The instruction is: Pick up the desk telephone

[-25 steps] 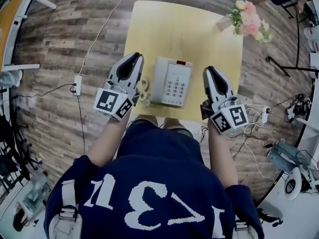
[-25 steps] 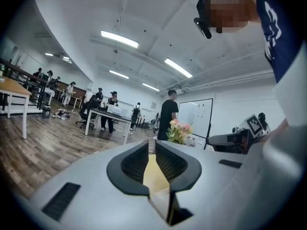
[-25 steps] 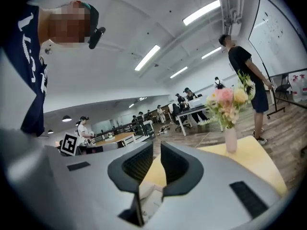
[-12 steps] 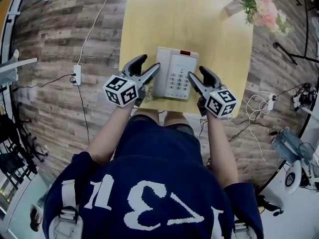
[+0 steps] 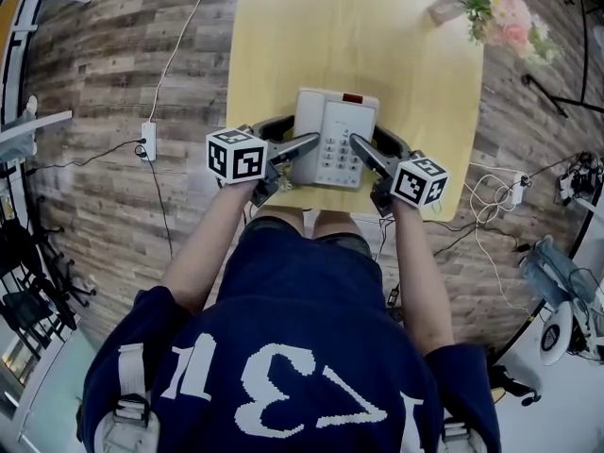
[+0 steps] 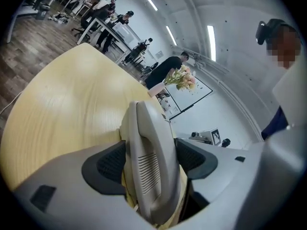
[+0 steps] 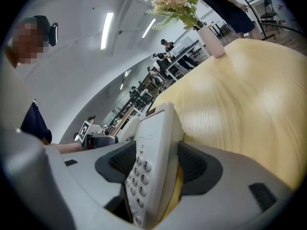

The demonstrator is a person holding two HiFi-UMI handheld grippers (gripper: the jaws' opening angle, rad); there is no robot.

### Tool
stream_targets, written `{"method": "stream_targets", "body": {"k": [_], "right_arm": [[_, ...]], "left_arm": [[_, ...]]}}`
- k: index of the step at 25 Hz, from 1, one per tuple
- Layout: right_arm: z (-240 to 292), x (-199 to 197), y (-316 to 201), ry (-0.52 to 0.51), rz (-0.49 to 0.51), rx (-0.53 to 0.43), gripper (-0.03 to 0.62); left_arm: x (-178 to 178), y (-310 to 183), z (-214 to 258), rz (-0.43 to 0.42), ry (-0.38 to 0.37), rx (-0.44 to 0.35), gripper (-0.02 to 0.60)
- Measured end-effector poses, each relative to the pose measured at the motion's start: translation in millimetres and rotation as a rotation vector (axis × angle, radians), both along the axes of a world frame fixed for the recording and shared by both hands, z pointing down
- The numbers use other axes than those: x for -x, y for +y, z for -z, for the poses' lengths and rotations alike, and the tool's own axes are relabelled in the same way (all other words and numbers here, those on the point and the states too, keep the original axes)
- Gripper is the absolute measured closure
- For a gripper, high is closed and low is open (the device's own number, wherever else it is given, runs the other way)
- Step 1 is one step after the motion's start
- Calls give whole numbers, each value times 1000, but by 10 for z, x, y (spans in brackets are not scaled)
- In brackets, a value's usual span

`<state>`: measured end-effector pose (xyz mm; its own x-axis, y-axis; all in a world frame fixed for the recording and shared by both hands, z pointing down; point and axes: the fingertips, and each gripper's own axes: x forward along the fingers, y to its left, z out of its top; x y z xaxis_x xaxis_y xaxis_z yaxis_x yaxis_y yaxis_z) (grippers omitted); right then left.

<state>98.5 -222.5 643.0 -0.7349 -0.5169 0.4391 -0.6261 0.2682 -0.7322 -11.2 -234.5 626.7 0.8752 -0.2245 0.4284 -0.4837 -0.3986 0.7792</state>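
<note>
The left hand-held gripper (image 5: 300, 131) and the right hand-held gripper (image 5: 366, 137) have just been opening. Both gape wide, one around each side of the phone (image 5: 335, 130), not pressing it. The phone rests by the tabletop's (image 5: 283, 45) near edge. Uneven closing may tilt it and drop the handset (image 6: 151, 147).

Left hand-held gripper (image 6: 151, 163): jaws wide apart, have just been opening. The telephone (image 6: 146, 128) stands between them, handset side up, its slotted grille toward the camera. Dark pads (image 6: 108, 166) sit close on either side; contact unclear. Yellow bench (image 6: 67, 104) stretches away behind. Flowers (image 6: 181, 78) at its far corner. People (image 6: 108, 8) at desks beyond.
</note>
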Motion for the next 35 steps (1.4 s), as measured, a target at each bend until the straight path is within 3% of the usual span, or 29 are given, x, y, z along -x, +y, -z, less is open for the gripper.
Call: {"method": "stream_targets", "body": {"k": [6,11,15,27,35], "right_arm": [[-43,-82,-37,13,-45,34,381],[132,-59,-38,4,-76,-33,390],[480,-73,-128,-33,-118,-108,393],[2242,-114,-800,-56,-118,-512,396],[3129,-64,-844,-45,-112,-703,398]], "left_arm": [[-1,-16,22,18,4,6,261],[43,-27,192,83,-32,-32,275],[34,-138,581,94,-48,-162,279],[31,-710,2381,186,44,-617,282],[113,-685,3213,241,112,-795,282]]}}
